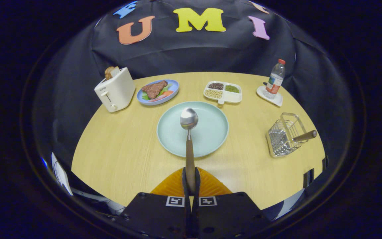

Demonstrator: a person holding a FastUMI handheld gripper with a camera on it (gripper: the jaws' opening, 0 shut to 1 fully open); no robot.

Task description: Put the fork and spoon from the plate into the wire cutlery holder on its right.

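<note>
My gripper is clamped on the wooden handle of the spoon, both fingers pressed against it, and the spoon points straight ahead with its shiny bowl raised over the pale green plate on the wooden table. To the right of the plate, well apart from it, stands the wire cutlery holder; a wooden handle pokes out of its top and leans to the right, though I cannot tell from here which utensil it belongs to. Beyond the plate sits a divided tray of beans and grains, with a blue plate of meat and vegetables to its left and a white toaster holding bread further left. A water bottle with a red cap stands on a white coaster at the far right of the table.
</note>
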